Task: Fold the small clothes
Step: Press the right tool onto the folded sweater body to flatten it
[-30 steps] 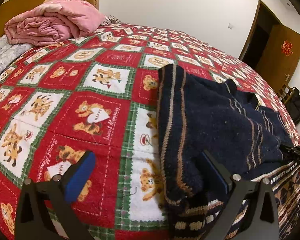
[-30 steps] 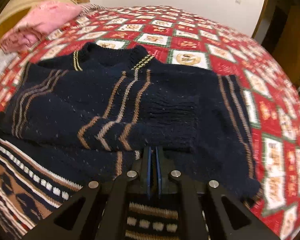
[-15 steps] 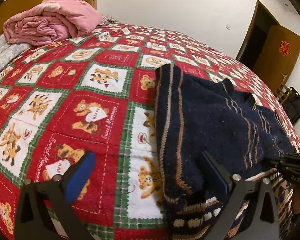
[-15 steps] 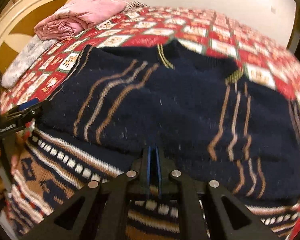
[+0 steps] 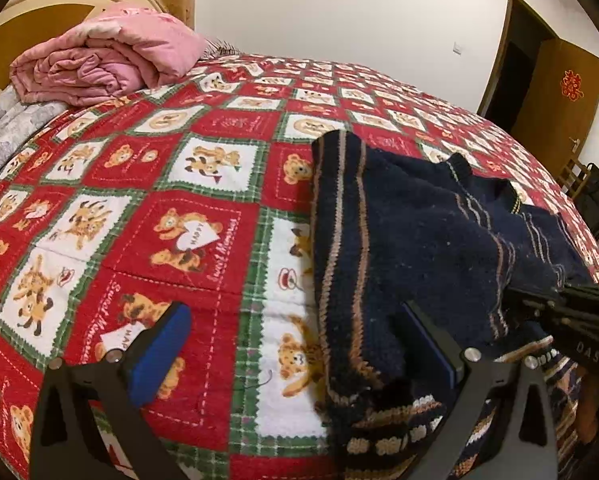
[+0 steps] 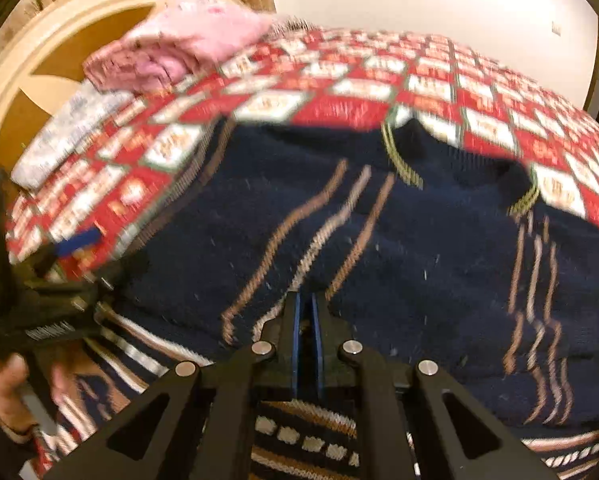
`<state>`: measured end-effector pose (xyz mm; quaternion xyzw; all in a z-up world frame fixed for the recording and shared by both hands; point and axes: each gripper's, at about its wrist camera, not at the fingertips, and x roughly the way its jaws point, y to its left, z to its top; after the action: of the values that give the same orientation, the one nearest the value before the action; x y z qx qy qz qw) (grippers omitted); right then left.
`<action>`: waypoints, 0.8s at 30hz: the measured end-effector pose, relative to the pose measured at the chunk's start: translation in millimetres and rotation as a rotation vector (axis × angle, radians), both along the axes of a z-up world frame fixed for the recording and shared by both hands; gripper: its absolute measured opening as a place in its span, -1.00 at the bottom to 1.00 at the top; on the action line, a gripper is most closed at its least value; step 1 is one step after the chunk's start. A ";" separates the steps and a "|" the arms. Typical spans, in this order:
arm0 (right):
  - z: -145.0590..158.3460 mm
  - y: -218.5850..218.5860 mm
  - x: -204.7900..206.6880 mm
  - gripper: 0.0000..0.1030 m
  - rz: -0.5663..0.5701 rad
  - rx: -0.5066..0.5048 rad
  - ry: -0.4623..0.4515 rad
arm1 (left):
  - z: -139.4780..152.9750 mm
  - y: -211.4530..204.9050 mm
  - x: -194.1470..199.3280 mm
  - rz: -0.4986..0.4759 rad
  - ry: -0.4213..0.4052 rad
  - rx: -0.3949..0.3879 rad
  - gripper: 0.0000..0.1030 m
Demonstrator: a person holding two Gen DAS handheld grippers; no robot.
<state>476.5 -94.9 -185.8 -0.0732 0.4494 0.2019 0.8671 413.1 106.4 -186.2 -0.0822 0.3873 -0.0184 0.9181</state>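
Sweater: your navy knit sweater (image 5: 411, 240) with tan and cream stripes lies on the bed, on the red teddy-bear quilt (image 5: 187, 208); its patterned hem sits nearest you and its collar points toward the far wall.
Sleeves: one striped sleeve is laid across the body, and in the right wrist view a second striped part lies over on the right side.
Left claw: your left claw (image 5: 295, 352) is spread wide; the left blue pad hangs over bare quilt, while the right finger is over the sweater's near left edge, and you cannot tell whether it touches the knit.
Right claw: your right claw (image 6: 305, 320) is pressed together, pinching the sweater at the lower edge of the folded-over sleeve, just above the patterned hem.
Blur: the right wrist view is smeared, so fine detail there is unclear.
Hand: your left hand (image 6: 7, 384) shows at the lower left of the right wrist view, wrapped around the left tool's handle.
Blanket: a folded pink blanket (image 5: 107, 60) rests at the head of the bed, well apart from the sweater.
Door: a brown door (image 5: 559, 100) stands open at the far right.
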 end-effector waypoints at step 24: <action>6.5 -28.7 -44.0 -0.87 -0.062 0.019 -0.020 | 2.1 1.9 -6.7 0.053 0.003 0.023 1.00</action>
<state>432.5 -123.6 -179.3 -0.0529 0.4407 0.1783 0.8782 406.3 108.3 -184.1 -0.0820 0.3866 0.0103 0.9186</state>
